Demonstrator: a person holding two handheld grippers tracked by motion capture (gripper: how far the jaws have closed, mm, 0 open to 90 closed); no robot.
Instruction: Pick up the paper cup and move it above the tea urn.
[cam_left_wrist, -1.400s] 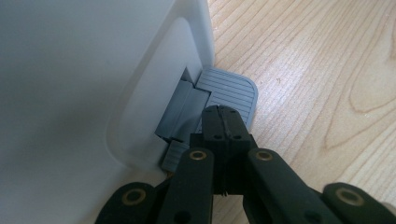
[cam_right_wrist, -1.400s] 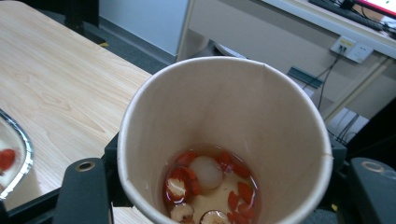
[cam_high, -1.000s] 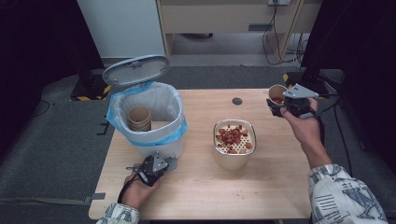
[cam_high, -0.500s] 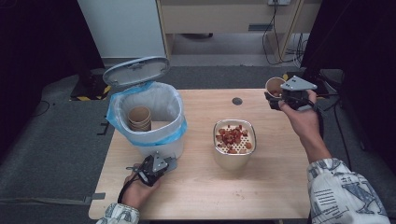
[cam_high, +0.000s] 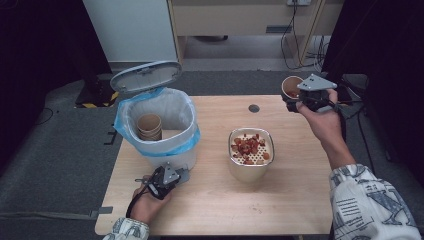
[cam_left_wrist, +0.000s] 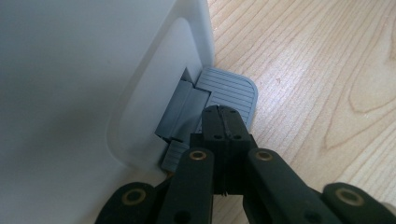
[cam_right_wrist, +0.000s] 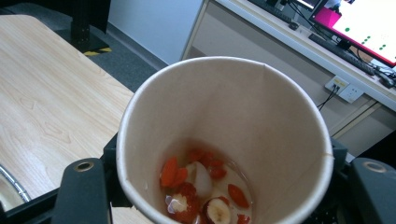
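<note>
The worktop (cam_high: 300, 200) is pale wood, standing on grey carpet with a cabinet and trailing cables behind it and dark drapes to either side. The largest item on it is a white pedal bin (cam_high: 162, 130) at the left, lined with a blue bag, its grey lid (cam_high: 146, 76) tipped up and back; used paper cups (cam_high: 150, 126) are stacked inside. Right of the bin, near the middle of the worktop, stands a metal container (cam_high: 251, 152) with a perforated insert holding reddish food scraps. At the far right corner the right gripper (cam_high: 294, 102) is raised above the worktop edge, its jaws closed around a paper cup (cam_high: 291, 86). The right gripper view adds what the high view cannot: the paper cup (cam_right_wrist: 224, 140) is held upright between the jaws, and at its bottom lie red pieces, a banana slice and pale liquid; a wall socket and a lit screen show beyond. At the near left, the left gripper (cam_high: 176, 176) lies low against the foot of the bin. The left gripper view shows its jaws fully closed on nothing, their tips resting on the bin's grey ribbed pedal (cam_left_wrist: 231, 91), which projects from a recess in the white bin wall (cam_left_wrist: 70, 84). A small dark disc (cam_high: 254, 108) sits on the worktop toward its far edge.
</note>
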